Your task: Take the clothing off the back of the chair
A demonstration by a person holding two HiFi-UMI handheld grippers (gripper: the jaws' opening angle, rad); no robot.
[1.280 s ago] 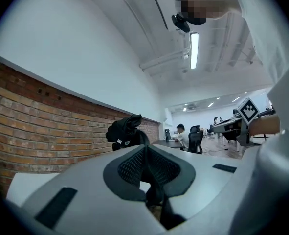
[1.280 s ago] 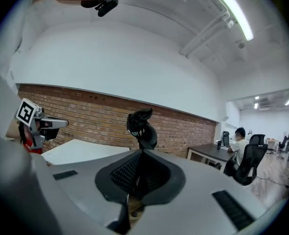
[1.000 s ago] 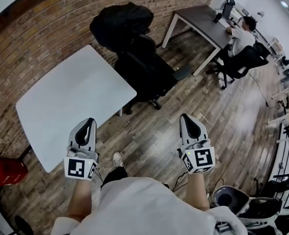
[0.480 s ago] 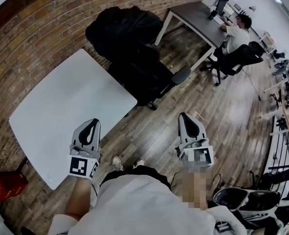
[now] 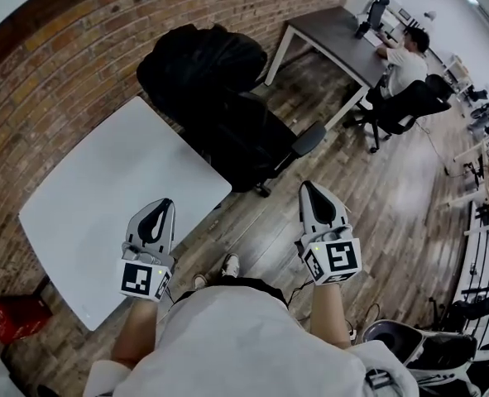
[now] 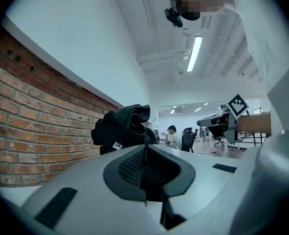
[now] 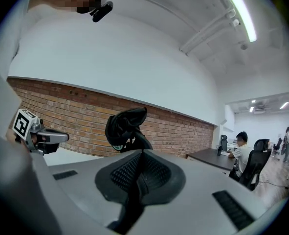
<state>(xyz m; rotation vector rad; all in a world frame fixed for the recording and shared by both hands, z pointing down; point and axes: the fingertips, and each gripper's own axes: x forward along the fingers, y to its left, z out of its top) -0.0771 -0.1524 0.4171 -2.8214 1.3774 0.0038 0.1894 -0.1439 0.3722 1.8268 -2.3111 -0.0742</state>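
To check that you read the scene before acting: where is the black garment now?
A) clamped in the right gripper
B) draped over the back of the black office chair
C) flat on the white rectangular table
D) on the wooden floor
B: the black garment hangs bunched over the back of the black office chair; the right gripper, short of it, is shut and empty.

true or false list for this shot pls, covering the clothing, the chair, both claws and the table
1. The black clothing hangs over the back of the chair. True.
2. The left claw grips the clothing. False: it is shut on nothing, short of the chair.
3. The right claw is shut and empty. True.
4. The table beside the chair is black. False: it is white.
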